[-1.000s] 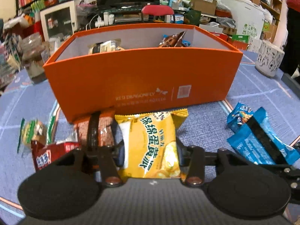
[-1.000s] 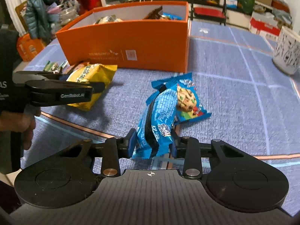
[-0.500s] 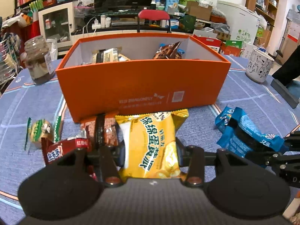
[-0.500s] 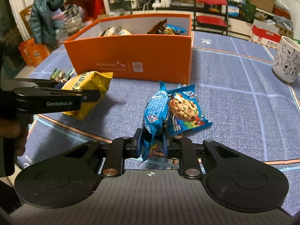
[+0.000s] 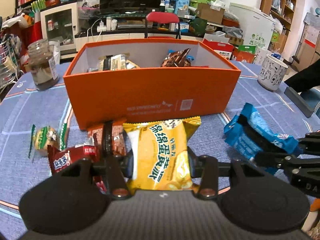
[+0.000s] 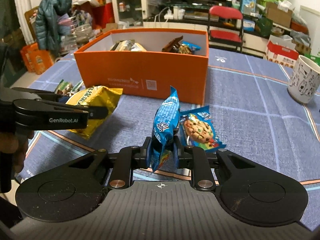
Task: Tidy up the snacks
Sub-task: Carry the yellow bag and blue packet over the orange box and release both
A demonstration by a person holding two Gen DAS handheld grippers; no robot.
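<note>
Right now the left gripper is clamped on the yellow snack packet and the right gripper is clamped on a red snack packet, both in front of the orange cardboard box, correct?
Not quite. In the right wrist view, the right gripper is clamped on a blue cookie packet, not red. The left gripper does hold the yellow snack packet before the orange cardboard box.

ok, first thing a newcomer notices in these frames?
The open orange box mid-table, snacks already inside. Then both grippers loaded: left gripper shut on the yellow snack pack, right gripper shut on a blue cookie pack, another cookie pack lying beside it.
</note>
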